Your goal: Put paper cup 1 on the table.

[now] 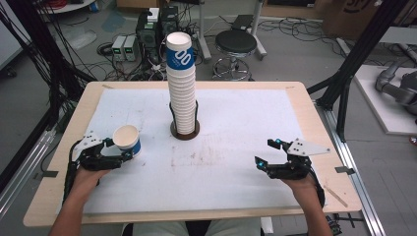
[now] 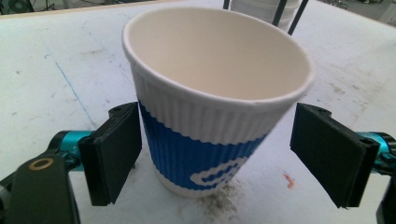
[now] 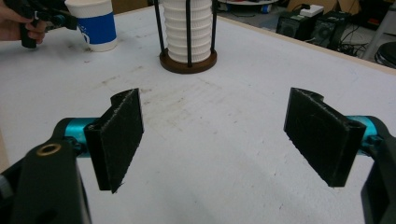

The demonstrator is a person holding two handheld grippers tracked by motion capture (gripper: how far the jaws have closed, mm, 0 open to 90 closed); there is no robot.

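A single paper cup point(image 1: 127, 140) point(image 2: 210, 116) point(image 3: 95, 25), white with a blue band, stands upright on the white mat at the left. My left gripper point(image 1: 120, 150) point(image 2: 215, 154) is open around it, one black pad on each side of the cup's lower half, and a gap shows at the right pad. A tall stack of the same cups point(image 1: 181, 83) point(image 3: 189, 28) rises from a round wooden holder point(image 1: 185, 132) with black rods at the table's middle back. My right gripper point(image 1: 265, 153) point(image 3: 215, 135) rests open at the right, with nothing between its pads.
The white mat point(image 1: 236, 123) covers most of the wooden table point(image 1: 314, 128). Scuff marks darken the mat in front of the holder. Beyond the far edge stand a black stool point(image 1: 236, 44) and electronics boxes point(image 1: 125, 46) on the floor, with cables around them.
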